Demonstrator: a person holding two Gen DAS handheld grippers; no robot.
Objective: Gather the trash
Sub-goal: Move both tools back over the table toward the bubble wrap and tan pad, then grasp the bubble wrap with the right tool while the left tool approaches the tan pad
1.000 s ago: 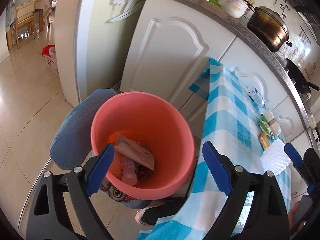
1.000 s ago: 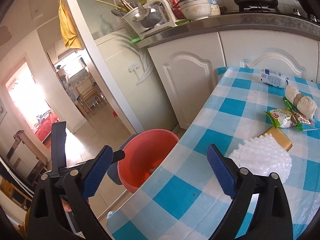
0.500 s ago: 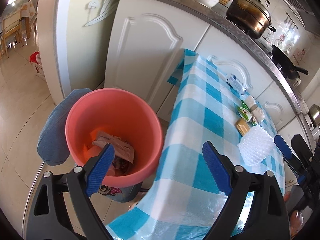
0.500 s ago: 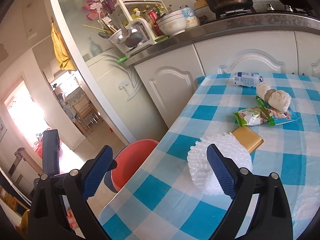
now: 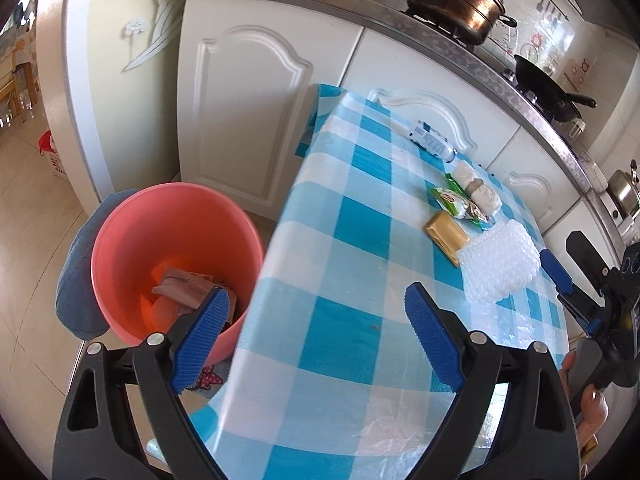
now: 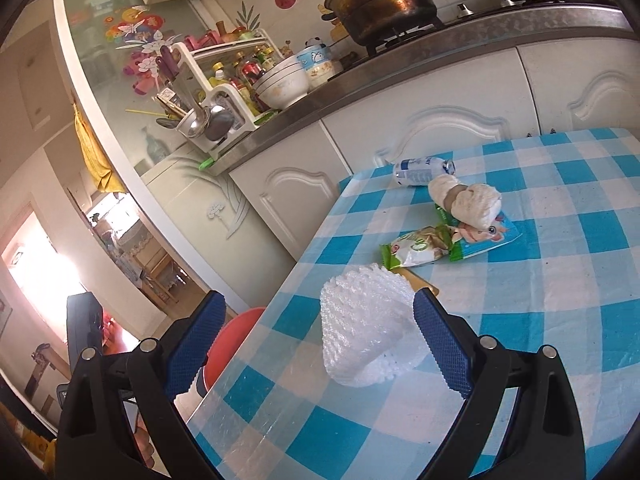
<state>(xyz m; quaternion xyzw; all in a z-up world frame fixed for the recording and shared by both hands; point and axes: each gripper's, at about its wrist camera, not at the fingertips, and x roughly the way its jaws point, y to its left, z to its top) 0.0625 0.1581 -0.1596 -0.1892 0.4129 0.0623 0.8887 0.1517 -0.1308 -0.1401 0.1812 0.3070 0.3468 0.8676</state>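
White foam netting (image 6: 370, 332) lies on the checked table (image 6: 560, 280), directly ahead of the right gripper (image 6: 316, 344), whose jaws gape wide around nothing (the left gripper (image 5: 316, 344), equally wide, hangs farther off, near the pink bin (image 5: 172, 256)).

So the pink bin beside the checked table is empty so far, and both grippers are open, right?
Not quite: the pink bin already holds crumpled wrappers, as the left wrist view shows. It does stand beside the checked table, and the left gripper and right gripper are open.
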